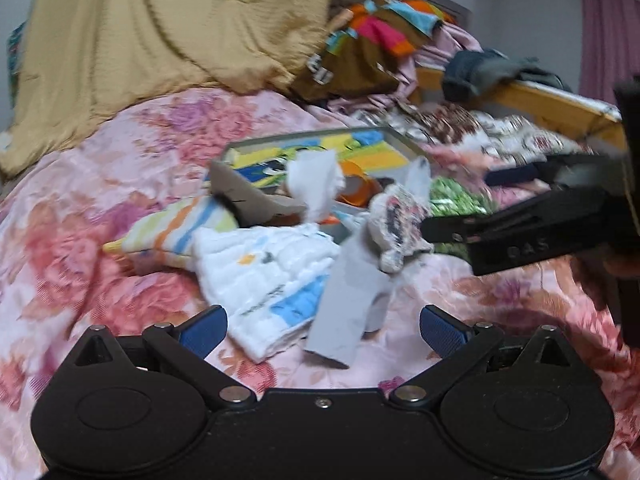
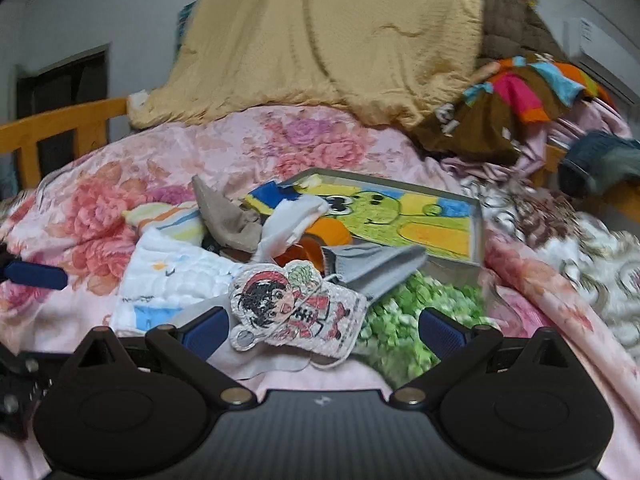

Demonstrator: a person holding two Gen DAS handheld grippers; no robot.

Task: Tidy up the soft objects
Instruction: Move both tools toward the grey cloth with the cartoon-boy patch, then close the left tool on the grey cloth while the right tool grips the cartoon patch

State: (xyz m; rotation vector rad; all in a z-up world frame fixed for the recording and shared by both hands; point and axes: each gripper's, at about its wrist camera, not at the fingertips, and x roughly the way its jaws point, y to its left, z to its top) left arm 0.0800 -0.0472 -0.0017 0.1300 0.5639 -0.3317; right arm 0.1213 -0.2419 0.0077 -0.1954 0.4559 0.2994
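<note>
Both grippers hang over a heap of small cloths on the pink floral bedspread (image 1: 120,208), and neither holds anything: the left gripper (image 1: 323,330) stands wide above the white quilted cloth (image 1: 264,276) and a grey cloth (image 1: 348,304), and the right gripper (image 2: 323,330) stands just as wide with the cartoon-figure pouch (image 2: 296,312) lying between its fingers but not pinched. This looks like the picking stage, with the heap still unsorted beside the shallow tray (image 2: 478,232) that has a green cartoon animal printed on its floor. The likely next move is to close on the pouch and carry it to the far side, into the tray, which calls for a low, flat pinch so the grey cloth under it is not dragged along. Left of the heap lies a striped cloth (image 1: 176,232); to the right, near the tray, sits something green and crinkled (image 2: 404,320). Motion blur smears most of the left view, so the white crumpled piece (image 1: 316,184) and the orange thing (image 2: 320,240) under it are hard to name, and the heap hides the tray's near wall.
</note>
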